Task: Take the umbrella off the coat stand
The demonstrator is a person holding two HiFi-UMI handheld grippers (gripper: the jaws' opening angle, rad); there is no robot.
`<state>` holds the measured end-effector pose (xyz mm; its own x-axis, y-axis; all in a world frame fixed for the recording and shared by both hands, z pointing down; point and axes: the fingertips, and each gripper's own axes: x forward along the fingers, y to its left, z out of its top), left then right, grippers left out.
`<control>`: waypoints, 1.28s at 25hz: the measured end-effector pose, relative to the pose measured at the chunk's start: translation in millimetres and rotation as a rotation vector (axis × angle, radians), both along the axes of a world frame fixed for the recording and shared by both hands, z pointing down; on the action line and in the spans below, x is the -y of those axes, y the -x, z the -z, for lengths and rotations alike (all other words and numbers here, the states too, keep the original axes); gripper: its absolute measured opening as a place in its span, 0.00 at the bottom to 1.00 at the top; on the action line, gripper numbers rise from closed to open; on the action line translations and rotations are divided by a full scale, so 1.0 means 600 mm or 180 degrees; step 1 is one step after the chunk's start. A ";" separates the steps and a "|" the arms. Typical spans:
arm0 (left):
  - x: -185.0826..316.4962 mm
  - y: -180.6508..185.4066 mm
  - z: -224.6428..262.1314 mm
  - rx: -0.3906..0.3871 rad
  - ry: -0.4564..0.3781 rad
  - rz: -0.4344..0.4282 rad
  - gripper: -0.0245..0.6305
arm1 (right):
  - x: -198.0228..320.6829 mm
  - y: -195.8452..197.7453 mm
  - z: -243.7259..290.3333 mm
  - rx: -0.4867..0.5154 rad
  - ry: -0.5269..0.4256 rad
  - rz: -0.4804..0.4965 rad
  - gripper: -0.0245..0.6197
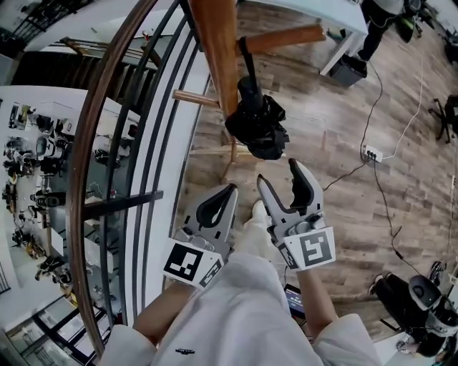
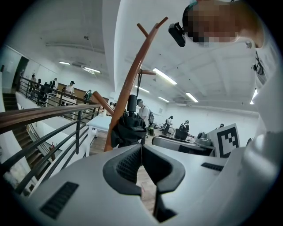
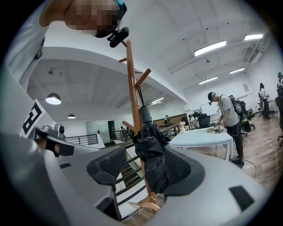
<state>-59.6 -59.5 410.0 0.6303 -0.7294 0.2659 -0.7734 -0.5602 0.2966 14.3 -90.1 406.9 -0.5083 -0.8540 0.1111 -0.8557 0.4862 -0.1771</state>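
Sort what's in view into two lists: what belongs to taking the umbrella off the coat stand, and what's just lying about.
Belongs to the job:
- umbrella, folded, hanging on the coat stand
- right gripper, jaws open
- left gripper, jaws shut, empty

Just lying about:
- stair railing
- white table
- power strip

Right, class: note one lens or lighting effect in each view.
Head view: the handrail bows into an arc. Left gripper view: the coat stand bends, corners go black. Right gripper view: ceiling lights blow out white; the umbrella is sharp.
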 end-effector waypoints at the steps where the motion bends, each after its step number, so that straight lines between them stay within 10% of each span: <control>1: -0.001 -0.001 -0.005 0.0026 0.0005 -0.0021 0.07 | 0.003 0.001 -0.003 -0.0016 -0.0007 0.0006 0.46; 32: 0.063 -0.004 -0.091 0.0050 0.0156 0.0161 0.07 | 0.136 0.015 -0.097 -0.0423 -0.0005 0.0331 0.57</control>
